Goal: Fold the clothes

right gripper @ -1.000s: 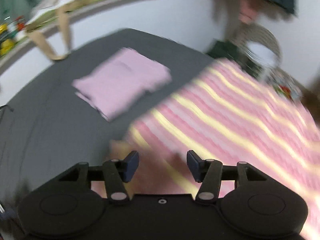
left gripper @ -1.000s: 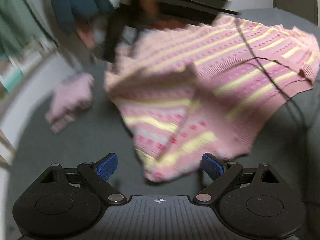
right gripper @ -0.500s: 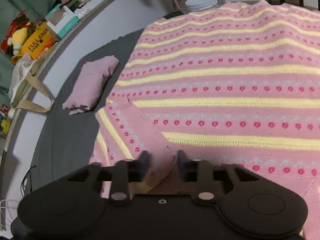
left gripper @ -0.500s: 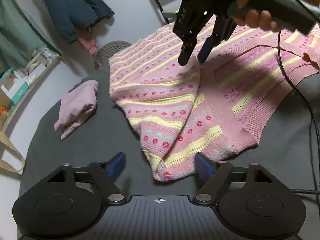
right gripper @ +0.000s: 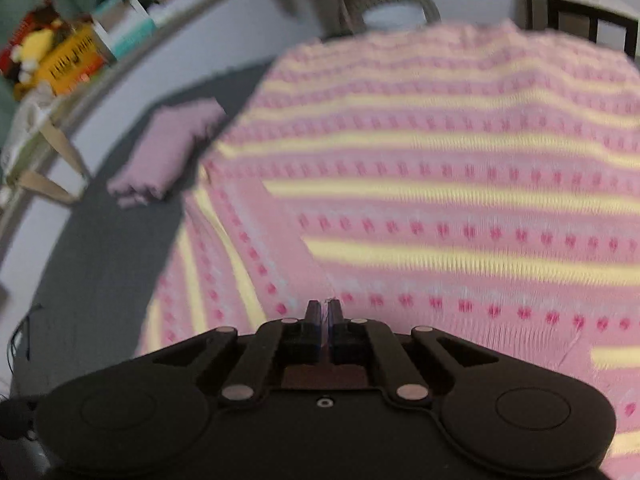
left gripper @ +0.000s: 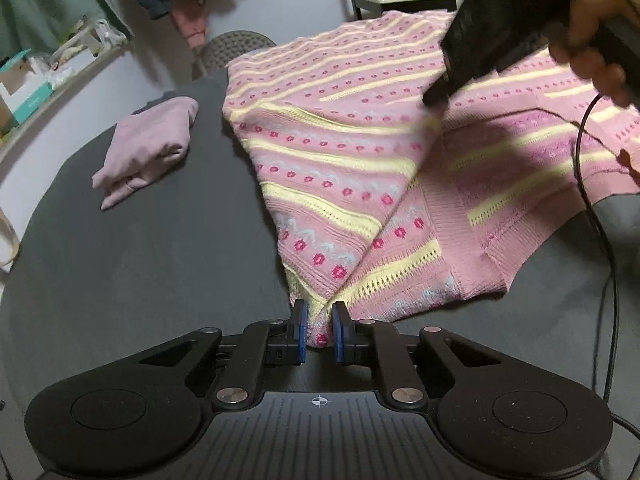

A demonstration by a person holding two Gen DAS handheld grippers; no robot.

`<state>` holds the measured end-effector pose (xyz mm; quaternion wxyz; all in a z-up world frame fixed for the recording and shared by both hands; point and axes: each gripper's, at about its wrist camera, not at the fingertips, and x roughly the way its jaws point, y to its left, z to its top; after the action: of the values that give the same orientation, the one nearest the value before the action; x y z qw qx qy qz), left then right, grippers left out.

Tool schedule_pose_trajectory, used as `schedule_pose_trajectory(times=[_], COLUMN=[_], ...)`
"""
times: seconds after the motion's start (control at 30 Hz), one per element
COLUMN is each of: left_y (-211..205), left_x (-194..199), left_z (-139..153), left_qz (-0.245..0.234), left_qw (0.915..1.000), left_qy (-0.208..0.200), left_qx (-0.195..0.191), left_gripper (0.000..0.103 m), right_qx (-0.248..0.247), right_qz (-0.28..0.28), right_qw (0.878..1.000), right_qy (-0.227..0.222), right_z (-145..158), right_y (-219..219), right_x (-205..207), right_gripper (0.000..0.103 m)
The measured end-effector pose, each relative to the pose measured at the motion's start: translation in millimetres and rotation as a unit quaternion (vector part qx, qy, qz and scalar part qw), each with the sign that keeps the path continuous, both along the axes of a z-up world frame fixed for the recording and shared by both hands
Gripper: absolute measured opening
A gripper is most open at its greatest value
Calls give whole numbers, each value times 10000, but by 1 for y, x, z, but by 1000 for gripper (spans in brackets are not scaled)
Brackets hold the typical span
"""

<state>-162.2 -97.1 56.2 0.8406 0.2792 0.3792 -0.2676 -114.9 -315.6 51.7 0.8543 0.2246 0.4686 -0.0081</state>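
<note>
Sweater: we see a pink knit sweater (left gripper: pixel 360 152) with yellow stripes and rows of magenta dots spread over the dark grey table (left gripper: pixel 152 264), filling the view from 12 to 3 o'clock; one sleeve is folded across the body.
Left gripper: our left gripper (left gripper: pixel 319 326) has its blue fingertips drawn close together on the near corner of the sweater, knit visibly pinched between them at 6 o'clock.
Right gripper: our right gripper (right gripper: pixel 325 320) has its fingers pressed almost together on a thin fold of the sweater where the sleeve crosses the body; the right wrist view is motion-blurred.
Right gripper from the left wrist: it hangs over the sweater at 2 o'clock, gripped by a hand (left gripper: pixel 596 40), with a black cable (left gripper: pixel 584 184) trailing down.
Folded garment: we see a pale pink folded garment (left gripper: pixel 150 144) lying at 10 o'clock on the table, just beside the sweater, apart from it.
</note>
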Motion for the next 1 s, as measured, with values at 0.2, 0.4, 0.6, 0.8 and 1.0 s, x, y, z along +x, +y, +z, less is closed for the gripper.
schedule_pose_trajectory(times=[0.2,0.4,0.6,0.8,1.0], left_y=[-5,-14,-10,-23,-28], left_x=[-6,-14,-33,-33,-20], left_z=[1,14,30,13,0], left_qz=[-85,-303,-892,-1270,-851], left_qw=[9996,9957,9858,9849,9953], left_qy=[-172,-625,-1425,-1165,-375], left_qx=[198,617,14,-142,-252], left_gripper=[13,46,94,94,94], right_qx=[-398,-758,-641,-497,6], right_qz=[-144,1001,2068,1639,1295], right_qw=[9984,9810,9679,9822,9850], right_qy=[-373,-1478,-1279,-776,-1136], right_z=[16,41,31,-6,11], right_y=[10,49,105,106,90], right_x=[-1,20,84,127,120], right_gripper=[35,38,22,16,20])
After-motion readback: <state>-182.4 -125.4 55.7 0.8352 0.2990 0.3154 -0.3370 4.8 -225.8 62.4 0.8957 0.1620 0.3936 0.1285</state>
